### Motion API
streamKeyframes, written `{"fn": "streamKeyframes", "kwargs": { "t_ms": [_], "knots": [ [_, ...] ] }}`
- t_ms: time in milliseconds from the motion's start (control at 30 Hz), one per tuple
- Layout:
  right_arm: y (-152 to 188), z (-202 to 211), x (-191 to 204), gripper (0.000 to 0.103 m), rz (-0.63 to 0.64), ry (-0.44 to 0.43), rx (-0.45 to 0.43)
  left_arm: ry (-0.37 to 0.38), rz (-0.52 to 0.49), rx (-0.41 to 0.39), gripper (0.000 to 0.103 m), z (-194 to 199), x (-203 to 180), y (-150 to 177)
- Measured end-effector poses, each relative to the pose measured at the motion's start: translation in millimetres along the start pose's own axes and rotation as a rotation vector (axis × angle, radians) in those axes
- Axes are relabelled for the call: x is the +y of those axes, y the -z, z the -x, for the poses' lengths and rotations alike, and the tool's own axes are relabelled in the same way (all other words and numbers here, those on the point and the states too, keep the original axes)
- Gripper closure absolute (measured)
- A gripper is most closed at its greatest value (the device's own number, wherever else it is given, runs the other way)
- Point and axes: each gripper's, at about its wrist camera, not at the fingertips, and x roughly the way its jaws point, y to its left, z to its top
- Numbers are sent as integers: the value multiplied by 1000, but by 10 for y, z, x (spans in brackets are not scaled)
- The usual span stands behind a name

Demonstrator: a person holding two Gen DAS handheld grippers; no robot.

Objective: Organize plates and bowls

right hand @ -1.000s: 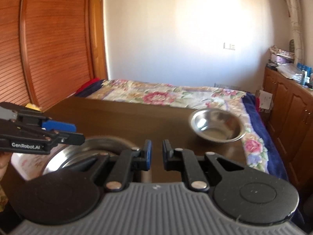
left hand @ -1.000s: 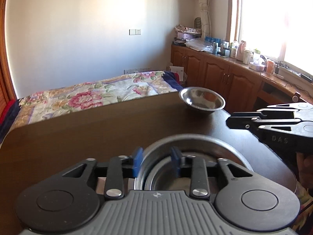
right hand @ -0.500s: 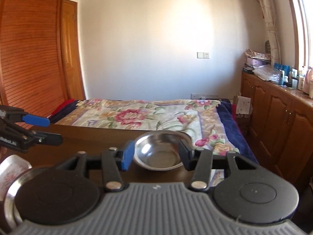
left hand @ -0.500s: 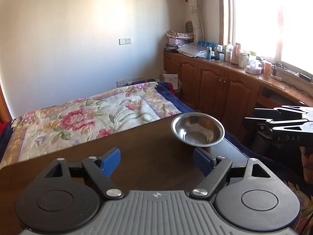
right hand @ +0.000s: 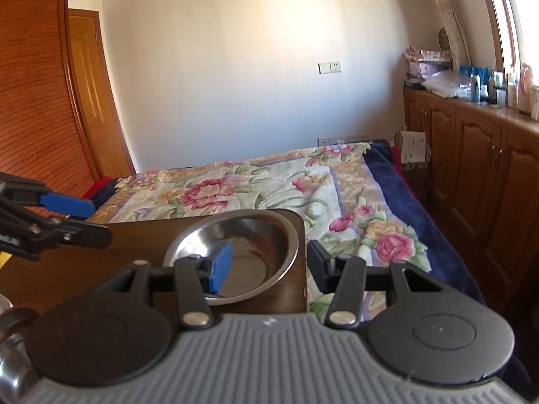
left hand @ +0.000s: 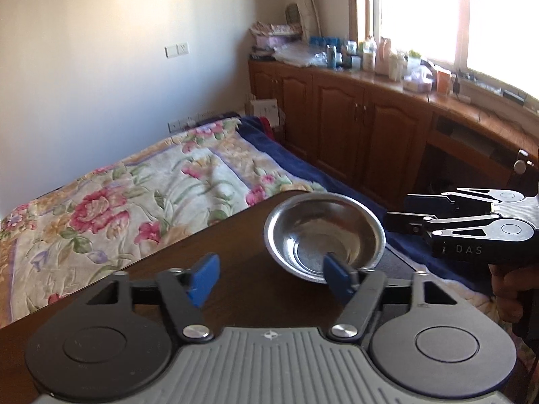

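1. A steel bowl (right hand: 235, 256) is seen at the worktop's (left hand: 168, 289) far right corner, close to the edge above the bed (right hand: 303, 185).
2. It is approached by the right hand-held gripper (right hand: 266, 266), spread wide and empty.
3. The left hand-held gripper (left hand: 269, 276) is likewise held wide, empty.
4. A nudged rim could tip the bowl over the edge.

Dark wooden table (left hand: 101, 303) stands against bed with floral quilt (left hand: 141, 195), blue blanket (right hand: 421, 215) along edge. Wooden cabinets (left hand: 353, 124) under sunlit window (left hand: 421, 10), bottles (left hand: 367, 55) crowding top. Louvred wardrobe door (right hand: 37, 101) at left; wall switch (right hand: 329, 67) beyond.
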Motion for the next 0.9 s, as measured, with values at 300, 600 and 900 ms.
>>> {"fn": "streamKeyframes", "kwargs": {
  "t_ms": [300, 600, 900],
  "knots": [
    [29, -154, -95, 52, -46, -19, 25, 38, 4, 82, 46, -472, 39, -132],
    [37, -203, -148, 52, -88, -36, 38, 69, 2, 143, 51, -812, -21, -215],
    [50, -273, -135, 52, -109, -49, 52, 69, 18, 191, 58, -1004, 6, -208]
  ]
}}
